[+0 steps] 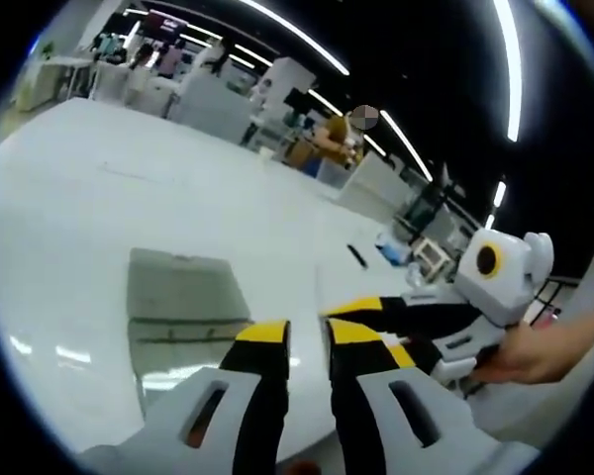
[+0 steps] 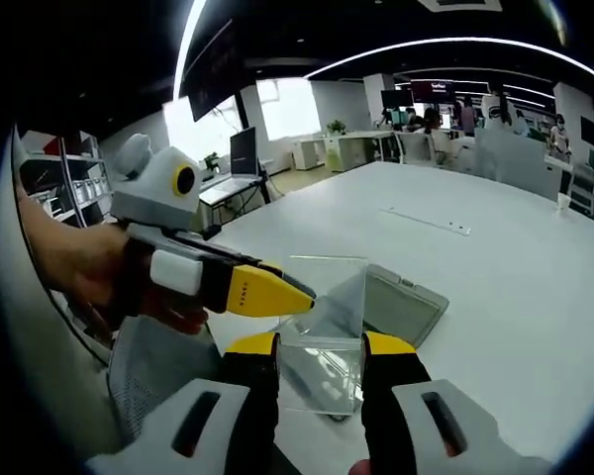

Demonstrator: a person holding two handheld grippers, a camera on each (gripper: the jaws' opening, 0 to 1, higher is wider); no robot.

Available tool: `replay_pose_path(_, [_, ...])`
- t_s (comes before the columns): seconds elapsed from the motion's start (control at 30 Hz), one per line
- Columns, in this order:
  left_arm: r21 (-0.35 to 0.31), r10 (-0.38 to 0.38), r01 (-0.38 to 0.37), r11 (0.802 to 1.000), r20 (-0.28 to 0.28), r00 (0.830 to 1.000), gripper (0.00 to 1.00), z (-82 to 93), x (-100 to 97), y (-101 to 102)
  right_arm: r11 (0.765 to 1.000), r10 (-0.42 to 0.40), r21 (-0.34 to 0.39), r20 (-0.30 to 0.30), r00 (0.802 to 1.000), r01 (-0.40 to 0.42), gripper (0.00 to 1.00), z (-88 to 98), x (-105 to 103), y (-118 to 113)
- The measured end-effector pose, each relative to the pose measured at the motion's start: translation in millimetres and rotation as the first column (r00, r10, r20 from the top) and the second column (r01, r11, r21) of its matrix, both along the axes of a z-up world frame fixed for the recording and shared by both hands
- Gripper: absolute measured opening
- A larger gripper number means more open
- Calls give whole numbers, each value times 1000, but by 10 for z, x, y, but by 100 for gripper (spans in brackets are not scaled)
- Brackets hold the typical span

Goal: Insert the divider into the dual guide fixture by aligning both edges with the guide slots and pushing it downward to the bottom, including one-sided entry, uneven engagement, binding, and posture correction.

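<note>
Tongs come first: the left tongs (image 1: 307, 332) show their two yellow-tipped jaws standing close together with a narrow gap between them, and whether they pinch anything cannot be told from the left gripper view. In the right gripper view the same left tongs (image 2: 302, 294) come in from the left, held by a hand (image 2: 89, 262), their yellow tips pressed together against the near left edge of the clear divider (image 2: 327, 332); whether they truly grip that edge is not certain.

Moving rightward, the right tongs (image 2: 320, 343) stand well open, and the divider's lower part lies between the two jaws without clear contact on either side. In the left gripper view the right tongs (image 1: 351, 309) reach in from the right, with a hand (image 1: 549, 351) behind them.

One divider is visible, a transparent sheet standing roughly upright on the white surface (image 2: 495, 247), its long axis running away from the right tongs. Just behind and to its right lies one flat grey fixture (image 2: 401, 307), seen also as a grey slab (image 1: 183, 297) ahead of the left tongs. The left tongs are judged nearer to the divider's edge, so the coming move likely turns on carrying the sheet rightward and back toward that fixture.
</note>
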State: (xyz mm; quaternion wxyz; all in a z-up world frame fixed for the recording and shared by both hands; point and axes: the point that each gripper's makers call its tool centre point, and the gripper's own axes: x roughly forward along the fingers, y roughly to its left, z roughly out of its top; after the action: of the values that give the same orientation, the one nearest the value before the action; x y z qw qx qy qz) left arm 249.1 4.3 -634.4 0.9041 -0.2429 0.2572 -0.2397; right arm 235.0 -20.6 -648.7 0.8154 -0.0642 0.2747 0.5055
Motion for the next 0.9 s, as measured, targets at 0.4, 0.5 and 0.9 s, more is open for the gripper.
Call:
replay_pose_path(0.4, [-21, 15, -15, 1000, 3, 1000, 5, 45, 2, -13, 1000, -24, 0, -9, 1000, 24, 27, -17, 13, -23])
replay_pose_path(0.5, [-26, 15, -15, 1000, 0, 1000, 3, 45, 2, -21, 1000, -27, 0, -11, 1000, 27, 27, -16, 11, -22])
replay_pose_path(0.9, [-48, 29, -30, 998, -7, 1000, 0, 59, 13, -34, 999, -52, -2, -19, 998, 52, 27, -17, 28, -3])
